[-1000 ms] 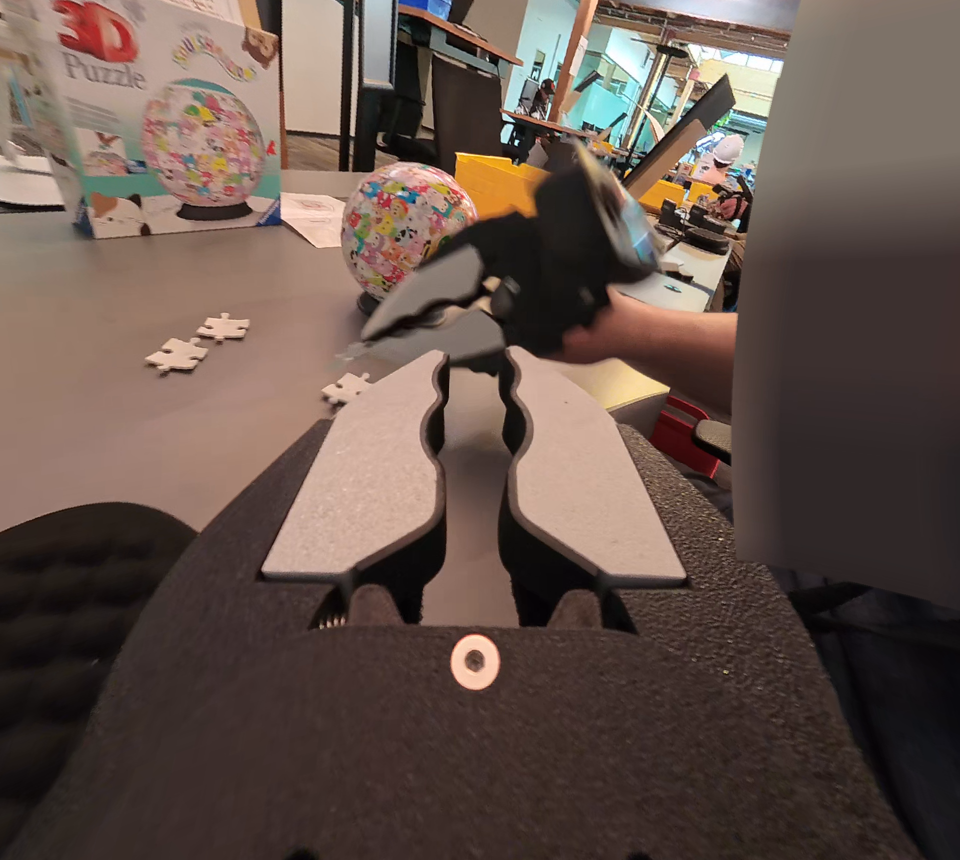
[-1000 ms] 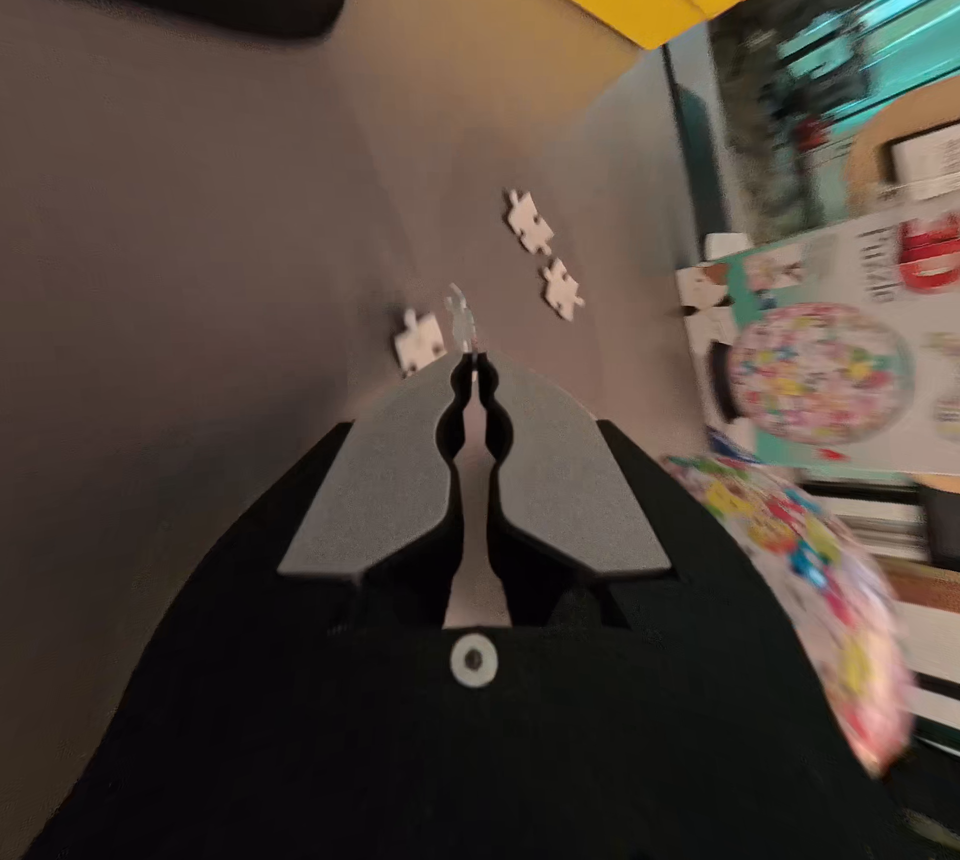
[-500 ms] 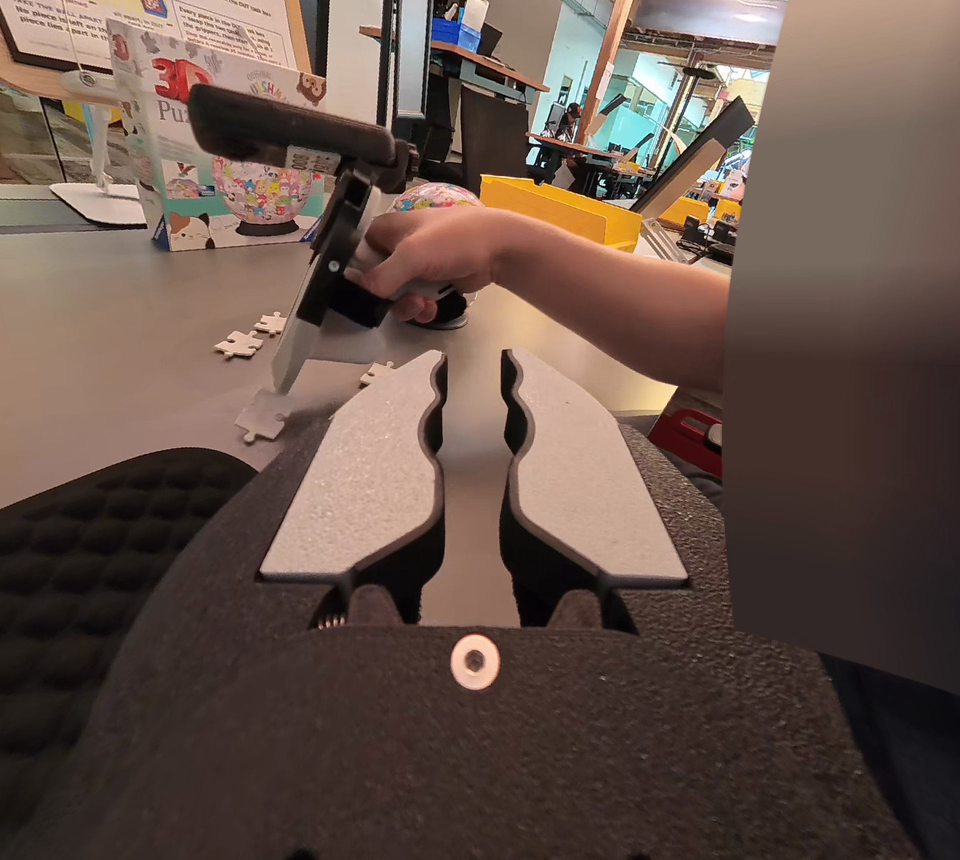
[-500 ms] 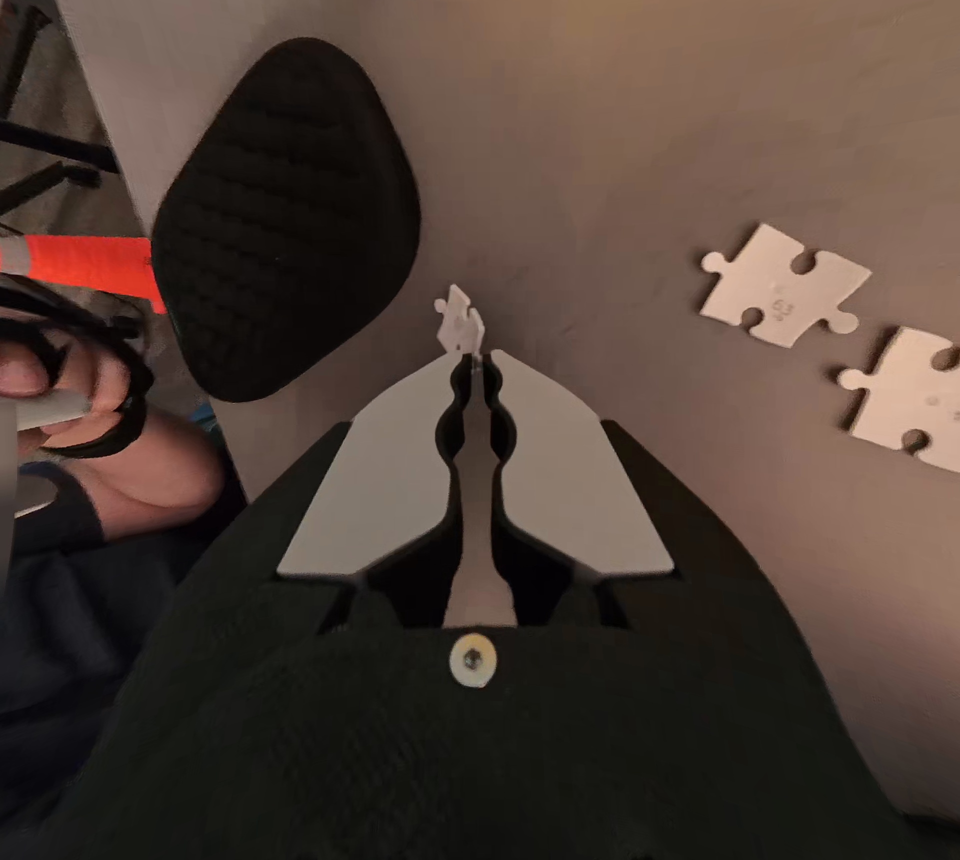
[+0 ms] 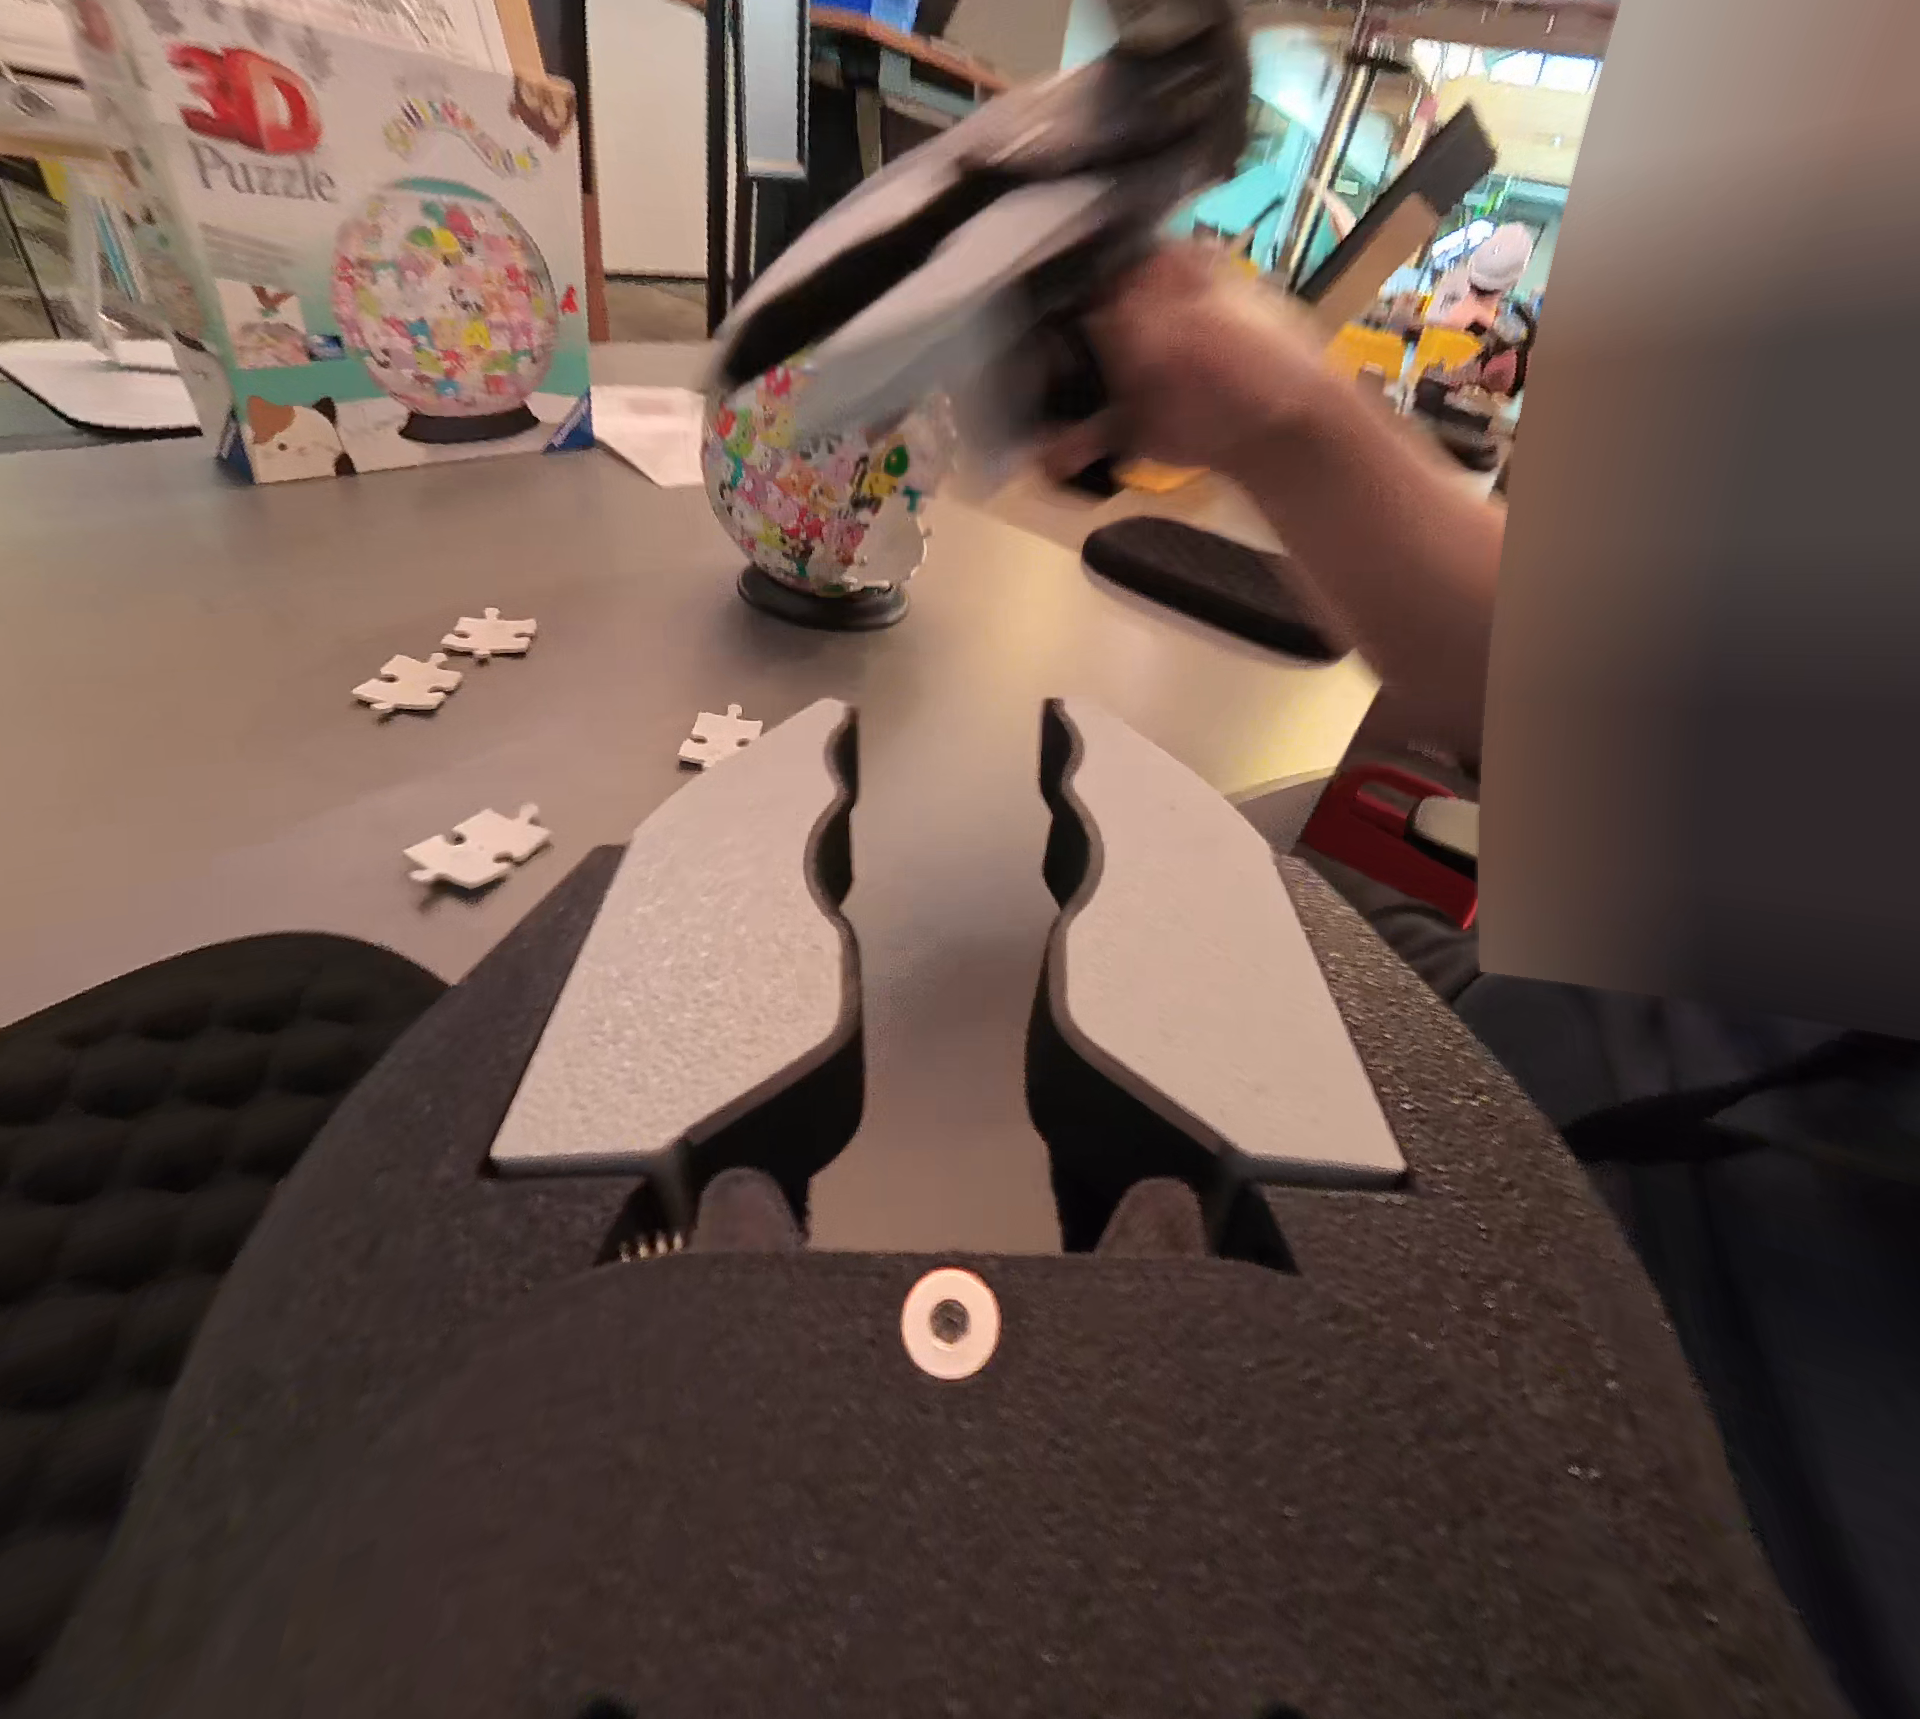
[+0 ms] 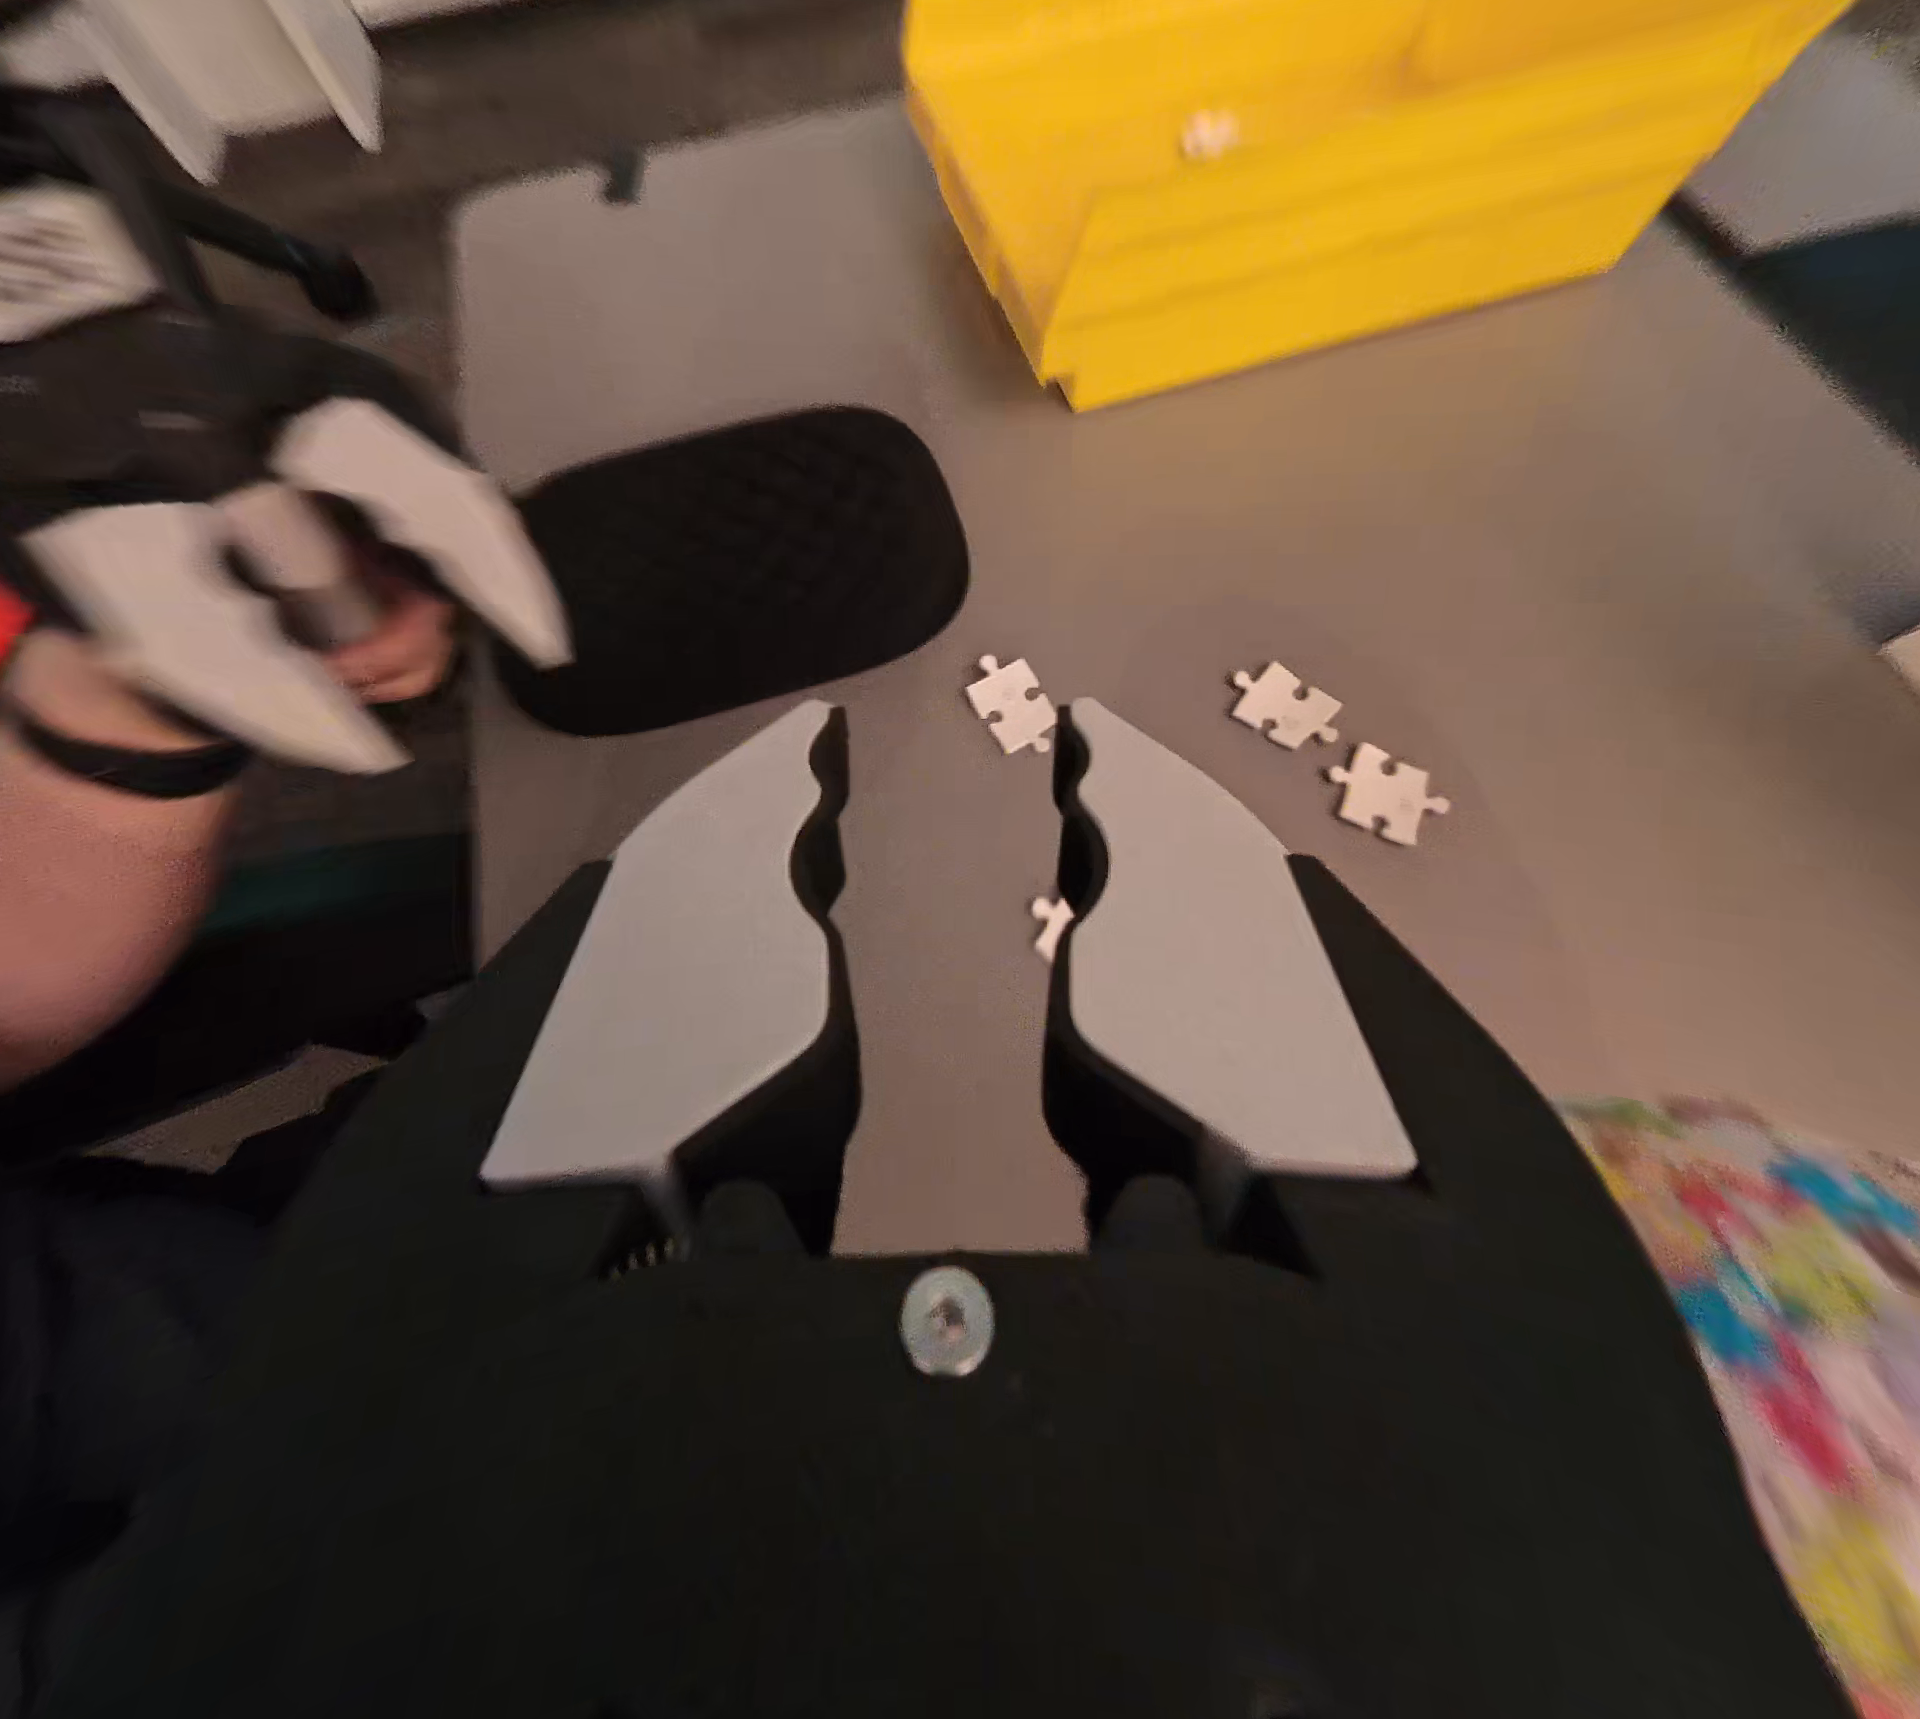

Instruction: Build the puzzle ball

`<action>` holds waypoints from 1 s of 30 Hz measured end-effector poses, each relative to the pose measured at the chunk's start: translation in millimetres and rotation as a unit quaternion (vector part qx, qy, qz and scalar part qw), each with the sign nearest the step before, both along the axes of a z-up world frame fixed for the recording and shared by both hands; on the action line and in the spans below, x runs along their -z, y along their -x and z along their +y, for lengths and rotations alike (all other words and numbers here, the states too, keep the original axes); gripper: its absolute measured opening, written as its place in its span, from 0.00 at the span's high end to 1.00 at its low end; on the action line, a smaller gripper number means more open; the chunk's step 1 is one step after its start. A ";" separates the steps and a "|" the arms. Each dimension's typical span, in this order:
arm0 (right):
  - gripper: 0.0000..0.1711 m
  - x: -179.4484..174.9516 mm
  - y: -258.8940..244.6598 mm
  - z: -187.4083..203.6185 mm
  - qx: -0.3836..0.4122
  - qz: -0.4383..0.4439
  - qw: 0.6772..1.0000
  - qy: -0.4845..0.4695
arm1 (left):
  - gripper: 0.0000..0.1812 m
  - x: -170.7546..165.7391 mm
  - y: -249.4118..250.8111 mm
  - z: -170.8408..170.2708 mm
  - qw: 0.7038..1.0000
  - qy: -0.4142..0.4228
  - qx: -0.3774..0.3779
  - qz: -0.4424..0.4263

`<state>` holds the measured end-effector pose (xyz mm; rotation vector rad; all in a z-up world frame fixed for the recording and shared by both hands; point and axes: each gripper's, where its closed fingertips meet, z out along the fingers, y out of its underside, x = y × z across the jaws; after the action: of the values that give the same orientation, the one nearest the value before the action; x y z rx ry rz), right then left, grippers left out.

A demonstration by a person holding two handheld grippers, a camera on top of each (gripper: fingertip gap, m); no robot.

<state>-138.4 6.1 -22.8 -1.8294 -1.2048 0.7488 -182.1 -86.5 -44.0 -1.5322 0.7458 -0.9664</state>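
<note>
In the left wrist view our left gripper (image 5: 948, 724) hangs open and empty; far off, the puzzle ball (image 5: 821, 495) on its stand looks mostly built, with a gap at its right side and four loose pieces (image 5: 478, 846) on the tabletop (image 5: 208, 589). In the right wrist view our right gripper (image 6: 951, 724) is open too, those pieces (image 6: 1010, 715) lying unplaced below it, so several insertions remain.

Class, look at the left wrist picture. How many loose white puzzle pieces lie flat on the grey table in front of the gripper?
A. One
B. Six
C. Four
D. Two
C: four white puzzle pieces lie on the table: two side by side farther off, one beside the left gripper's fingertip, one nearer.
</note>
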 end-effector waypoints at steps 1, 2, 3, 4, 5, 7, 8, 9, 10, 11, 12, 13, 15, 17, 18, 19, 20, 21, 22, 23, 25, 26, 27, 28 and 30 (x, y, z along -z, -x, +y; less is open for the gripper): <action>0.77 -17.7 -20.8 -10.9 -0.009 0.027 0.999 -0.017 | 0.80 1.1 -6.2 5.2 1.000 0.000 0.004 0.006; 0.77 -32.2 -45.6 -18.0 -0.011 0.045 0.998 -0.039 | 0.79 -0.3 -13.1 10.9 1.000 -0.004 0.010 0.010; 0.72 -41.5 -73.7 -19.5 -0.005 0.046 0.997 -0.065 | 0.79 -3.9 -21.0 15.8 1.000 -0.010 0.019 0.014; 0.67 -46.0 -104.9 -14.4 0.014 0.037 0.995 -0.094 | 0.78 -9.0 -30.4 20.0 0.999 -0.020 0.033 0.020; 0.66 -47.4 -135.9 -7.6 0.032 0.029 0.992 -0.115 | 0.78 -14.9 -40.3 25.2 0.998 -0.034 0.047 0.027; 0.62 -41.9 -186.3 -0.3 0.022 0.031 0.990 -0.138 | 0.77 -20.8 -57.3 42.0 0.994 -0.066 0.066 0.063; 0.61 -34.9 -206.8 1.6 0.004 0.022 0.987 -0.157 | 0.76 -18.6 -63.6 54.2 0.988 -0.091 0.068 0.103; 0.61 -25.9 -227.8 9.6 0.005 0.000 0.983 -0.186 | 0.72 -14.0 -68.9 67.2 0.979 -0.118 0.067 0.152; 0.59 -14.5 -247.5 20.9 0.017 -0.034 0.977 -0.211 | 0.69 -8.2 -73.3 80.3 0.968 -0.139 0.068 0.200; 0.56 -1.0 -260.6 28.7 0.014 -0.066 0.972 -0.224 | 0.67 -1.7 -77.8 93.4 0.955 -0.153 0.072 0.242; 0.56 14.4 -269.6 35.1 0.006 -0.100 0.969 -0.226 | 0.65 5.7 -81.8 106.3 0.943 -0.162 0.079 0.279; 0.55 29.3 -274.5 41.3 -0.002 -0.128 0.966 -0.226 | 0.64 13.6 -85.7 118.6 0.931 -0.168 0.088 0.312; 0.52 54.7 -275.2 51.3 -0.028 -0.173 0.955 -0.239 | 0.64 24.9 -94.7 142.2 0.909 -0.193 0.100 0.356; 0.50 67.0 -272.1 65.7 -0.041 -0.196 0.939 -0.278 | 0.65 33.3 -105.2 162.1 0.891 -0.219 0.107 0.383; 0.50 71.8 -268.3 70.1 -0.050 -0.193 0.939 -0.281 | 0.63 37.8 -111.4 168.3 0.884 -0.223 0.116 0.393; 0.51 76.3 -263.2 72.1 -0.063 -0.181 0.943 -0.271 | 0.61 41.4 -118.3 172.1 0.883 -0.219 0.128 0.396; 0.51 79.7 -257.9 72.0 -0.076 -0.161 0.953 -0.247 | 0.61 44.0 -125.0 173.2 0.886 -0.205 0.144 0.390; 0.51 80.1 -253.1 72.0 -0.084 -0.133 0.963 -0.221 | 0.61 44.6 -131.3 172.4 0.894 -0.184 0.162 0.375; 0.51 78.4 -249.7 72.1 -0.092 -0.106 0.970 -0.197 | 0.62 43.1 -136.0 171.3 0.903 -0.163 0.179 0.355; 0.51 76.1 -248.4 72.1 -0.099 -0.083 0.976 -0.175 | 0.63 40.2 -138.4 171.9 0.910 -0.148 0.189 0.337; 0.51 68.6 -250.2 77.2 -0.098 -0.051 0.980 -0.164 | 0.63 34.3 -136.1 177.2 0.920 -0.137 0.192 0.315; 0.51 66.9 -251.6 78.2 -0.104 -0.044 0.981 -0.158 | 0.62 30.6 -133.5 179.0 0.925 -0.129 0.192 0.302; 0.51 66.7 -252.2 78.5 -0.111 -0.039 0.983 -0.138 | 0.65 25.8 -131.5 180.7 0.933 -0.114 0.193 0.281; 0.51 65.8 -251.2 79.7 -0.117 -0.033 0.985 -0.122 | 0.66 21.0 -130.4 182.6 0.943 -0.094 0.193 0.255; 0.52 65.1 -245.1 72.8 -0.148 0.001 0.988 -0.045 | 0.68 17.1 -130.6 181.1 0.958 -0.021 0.210 0.195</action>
<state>106.6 78.9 -87.9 -1.5950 -1.5051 0.8434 -51.5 94.5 -61.1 -1.5778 1.4079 -0.9500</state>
